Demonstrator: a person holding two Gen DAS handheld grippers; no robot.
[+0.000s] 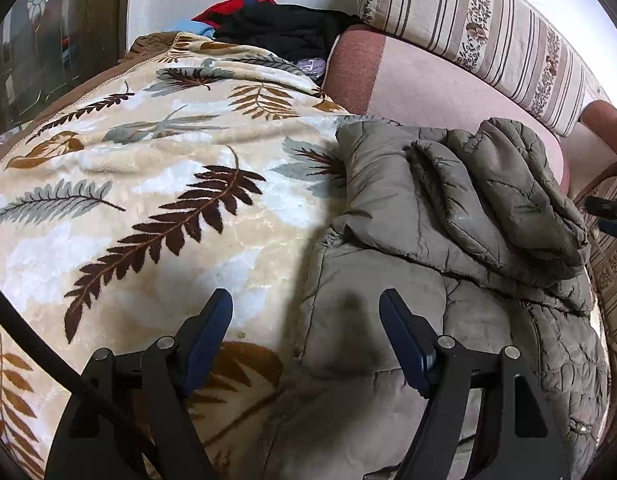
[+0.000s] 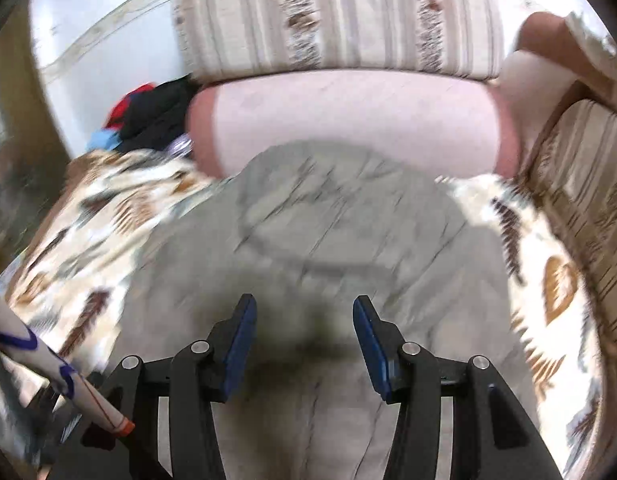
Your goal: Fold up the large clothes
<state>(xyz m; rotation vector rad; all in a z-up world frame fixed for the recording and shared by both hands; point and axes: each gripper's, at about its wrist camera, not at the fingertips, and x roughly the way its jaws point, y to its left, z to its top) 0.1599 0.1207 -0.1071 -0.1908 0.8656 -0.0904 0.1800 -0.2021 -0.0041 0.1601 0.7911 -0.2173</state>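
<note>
A grey-olive quilted puffer jacket (image 1: pixel 448 248) lies on a leaf-patterned blanket (image 1: pixel 148 184), with one part folded over near its top. My left gripper (image 1: pixel 306 300) is open and empty, just above the jacket's left edge where it meets the blanket. The right wrist view is motion-blurred: the jacket (image 2: pixel 308 232) fills its middle. My right gripper (image 2: pixel 304 308) is open and empty above the jacket's lower part. A dark shadow lies on the fabric between its fingers. The right gripper's tip also shows at the far right of the left wrist view (image 1: pixel 606 214).
A pink cushion (image 1: pixel 428 84) and a striped bolster (image 1: pixel 488 28) lie behind the jacket. A pile of black, red and blue clothes (image 1: pixel 276 24) sits at the back by the white wall. A patterned sofa arm (image 2: pixel 588 168) is on the right.
</note>
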